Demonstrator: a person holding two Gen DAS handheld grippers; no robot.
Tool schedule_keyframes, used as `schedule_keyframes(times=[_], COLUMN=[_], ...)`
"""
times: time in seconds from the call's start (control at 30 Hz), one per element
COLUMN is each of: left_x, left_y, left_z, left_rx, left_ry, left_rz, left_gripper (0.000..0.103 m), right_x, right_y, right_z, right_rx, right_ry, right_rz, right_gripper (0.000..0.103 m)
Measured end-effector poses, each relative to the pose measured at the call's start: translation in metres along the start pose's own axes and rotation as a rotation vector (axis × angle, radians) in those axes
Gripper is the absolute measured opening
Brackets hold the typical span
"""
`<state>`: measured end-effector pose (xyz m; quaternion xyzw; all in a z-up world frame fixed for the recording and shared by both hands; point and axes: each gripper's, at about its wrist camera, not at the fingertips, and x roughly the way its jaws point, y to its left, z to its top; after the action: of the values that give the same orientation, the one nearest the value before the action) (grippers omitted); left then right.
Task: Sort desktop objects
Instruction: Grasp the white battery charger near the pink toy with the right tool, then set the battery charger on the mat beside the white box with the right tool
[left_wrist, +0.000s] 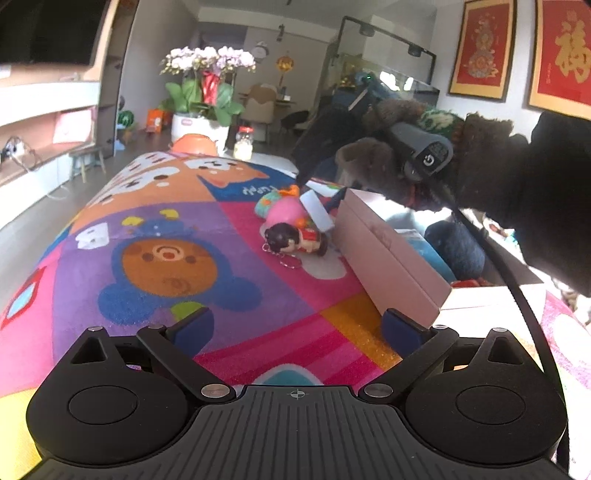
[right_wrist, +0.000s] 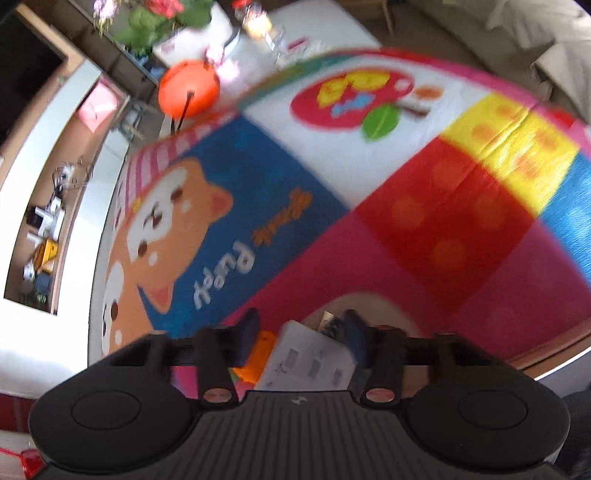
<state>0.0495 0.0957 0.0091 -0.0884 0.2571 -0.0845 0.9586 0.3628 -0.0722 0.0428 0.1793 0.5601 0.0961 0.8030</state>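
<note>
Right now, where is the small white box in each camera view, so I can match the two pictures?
Left wrist view: the white box is right of centre, tilted against the pink egg toy, beside the long pink box.
Right wrist view: the box is bottom centre, between the right gripper fingers.
Shared landmark: the blue "Puppy" dog panel on the mat.

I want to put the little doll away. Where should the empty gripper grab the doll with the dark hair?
Probably grip the doll across its red middle, coming down from above with the open left gripper. It lies on its side on the mat, head toward the camera. The round head looks slippery, and the pink box and pink toy crowd its sides.
</note>
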Motion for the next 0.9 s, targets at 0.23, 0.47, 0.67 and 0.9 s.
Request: schedule_keyframes(times=[0.23,0.47,0.67,0.9], left_x=[-0.001,-0.006,-0.006,-0.005], left_y=[0.001,-0.001,-0.007,-0.009], left_z=[0.0,-0.002,-0.004,-0.004], left_rx=[-0.017,0.003,0.036,0.045], left_ry=[-0.005,-0.011,-0.004,0.001], left_rz=[0.001,-0.001,-0.002,0.032], left_gripper=[0.101,0.102,0.102,0.102], right_x=[0.01,-0.011,-0.076,-0.203], right_y=[0.052,0.082,0.072,-0.012], right_z=[-0.033,-0.096,-0.139,-0.194], right_rx=[-0.252,-0.474,-0.572,-0.714], right_ry=[0.062,0.163,0.155,-0.294], right_rz=[-0.013,0.04,0.153,0.052], right_gripper=[0.037,0.033,0.034,0.064])
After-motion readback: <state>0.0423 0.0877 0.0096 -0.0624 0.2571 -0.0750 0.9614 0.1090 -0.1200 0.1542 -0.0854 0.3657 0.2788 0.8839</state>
